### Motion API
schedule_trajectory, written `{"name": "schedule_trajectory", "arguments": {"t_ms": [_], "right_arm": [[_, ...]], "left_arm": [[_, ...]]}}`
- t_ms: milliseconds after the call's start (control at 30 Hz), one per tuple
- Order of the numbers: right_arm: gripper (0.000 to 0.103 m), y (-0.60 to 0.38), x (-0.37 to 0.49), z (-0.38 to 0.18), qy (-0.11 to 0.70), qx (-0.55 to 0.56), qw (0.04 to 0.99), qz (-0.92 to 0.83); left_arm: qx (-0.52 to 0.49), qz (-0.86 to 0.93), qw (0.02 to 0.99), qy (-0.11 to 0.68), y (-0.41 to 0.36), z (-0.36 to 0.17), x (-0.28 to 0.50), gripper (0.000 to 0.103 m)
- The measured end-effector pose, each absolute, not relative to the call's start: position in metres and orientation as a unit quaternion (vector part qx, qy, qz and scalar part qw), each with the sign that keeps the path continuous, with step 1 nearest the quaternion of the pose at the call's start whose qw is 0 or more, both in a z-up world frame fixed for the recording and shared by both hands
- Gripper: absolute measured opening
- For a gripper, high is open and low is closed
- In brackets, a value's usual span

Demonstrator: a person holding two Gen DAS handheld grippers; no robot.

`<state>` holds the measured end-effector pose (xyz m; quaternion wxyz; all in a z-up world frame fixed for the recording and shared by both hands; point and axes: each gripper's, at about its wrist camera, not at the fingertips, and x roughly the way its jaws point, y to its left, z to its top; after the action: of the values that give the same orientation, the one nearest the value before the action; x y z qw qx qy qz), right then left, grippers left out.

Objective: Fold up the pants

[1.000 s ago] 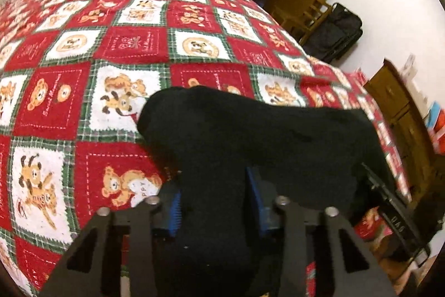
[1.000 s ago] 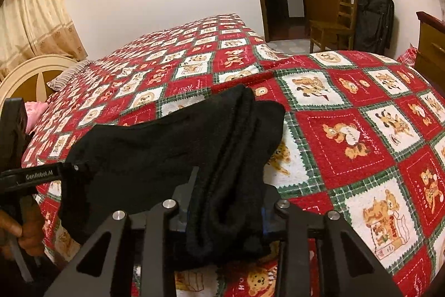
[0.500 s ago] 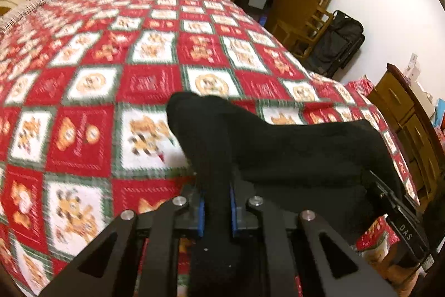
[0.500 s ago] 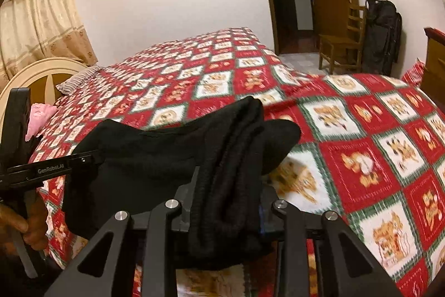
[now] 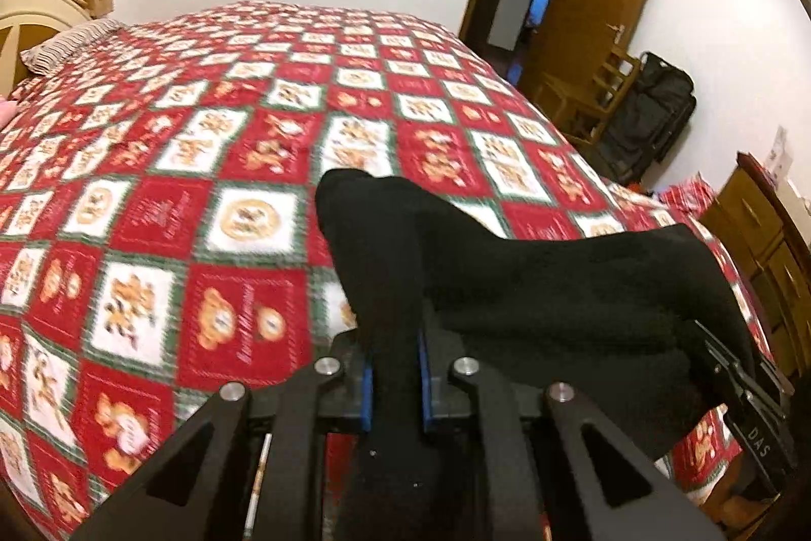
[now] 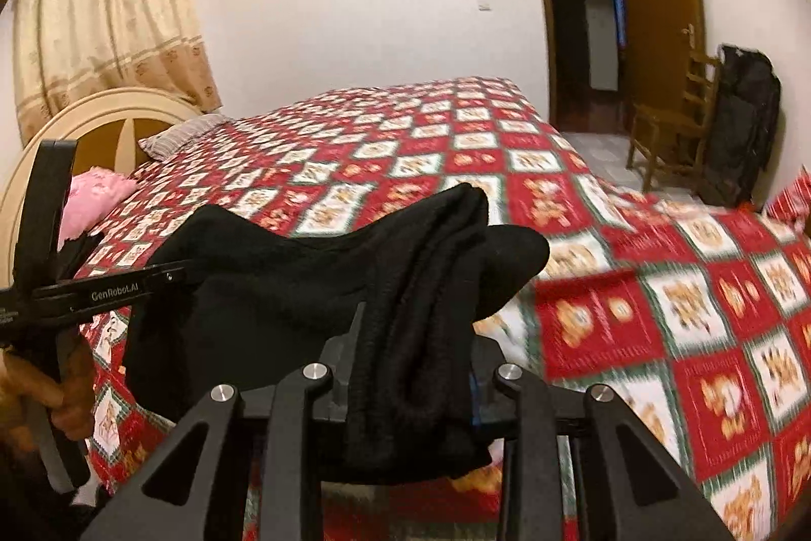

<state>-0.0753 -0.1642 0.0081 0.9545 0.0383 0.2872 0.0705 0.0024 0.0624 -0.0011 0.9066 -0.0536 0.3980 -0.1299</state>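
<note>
While the black pants (image 5: 532, 287) hang bunched between your two tools above the bed's near edge, your left gripper (image 5: 395, 381) pinches one thin end and your right gripper (image 6: 413, 368) clamps a thicker wad. No neat fold shows yet; laying them flat on the bedspread (image 5: 203, 186) remains.

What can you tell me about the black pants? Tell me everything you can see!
The black pants look soft, thick and plain, maybe knitted. They are bunched up and held in the air over the red teddy-bear bedspread, stretched between two claws. The left claw pinches one end between its blue pads, and that end flops forward in a rounded lump. The right claw grips a fatter, ribbed bundle of folds. The middle sags a little between them. Whether any part touches the bed cannot be seen.
</note>
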Motion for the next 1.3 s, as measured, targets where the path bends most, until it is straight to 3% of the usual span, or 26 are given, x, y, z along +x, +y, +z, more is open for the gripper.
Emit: {"name": "schedule_trajectory", "arguments": {"t_ms": [567, 800, 1033, 1100, 1200, 1267, 1300], "right_arm": [[0.03, -0.077, 0.037, 0.024, 0.254, 0.011, 0.956, 0.144], [0.03, -0.068, 0.084, -0.008, 0.283, 0.001, 0.949, 0.139], [0.03, -0.072, 0.119, -0.059, 0.346, -0.04, 0.932, 0.104], [0.031, -0.073, 0.123, -0.063, 0.355, -0.041, 0.928, 0.101], [0.035, -0.071, 0.125, -0.065, 0.359, -0.061, 0.926, 0.099], [0.039, -0.073, 0.127, -0.067, 0.361, -0.061, 0.925, 0.098], [0.042, -0.076, 0.129, -0.068, 0.364, -0.055, 0.925, 0.097]], "left_arm": [[-0.026, -0.006, 0.938, 0.345, 0.139, 0.022, 0.053, 0.014], [0.001, 0.028, 0.939, 0.342, 0.144, 0.014, 0.082, 0.014], [0.01, 0.024, 0.921, 0.388, 0.138, -0.031, 0.118, 0.017], [0.012, 0.028, 0.914, 0.404, 0.139, -0.045, 0.125, 0.025], [0.009, 0.031, 0.912, 0.41, 0.147, -0.054, 0.128, 0.047], [-0.004, 0.045, 0.908, 0.417, 0.162, -0.055, 0.129, 0.07], [-0.015, 0.05, 0.907, 0.419, 0.171, -0.056, 0.129, 0.074]]}}
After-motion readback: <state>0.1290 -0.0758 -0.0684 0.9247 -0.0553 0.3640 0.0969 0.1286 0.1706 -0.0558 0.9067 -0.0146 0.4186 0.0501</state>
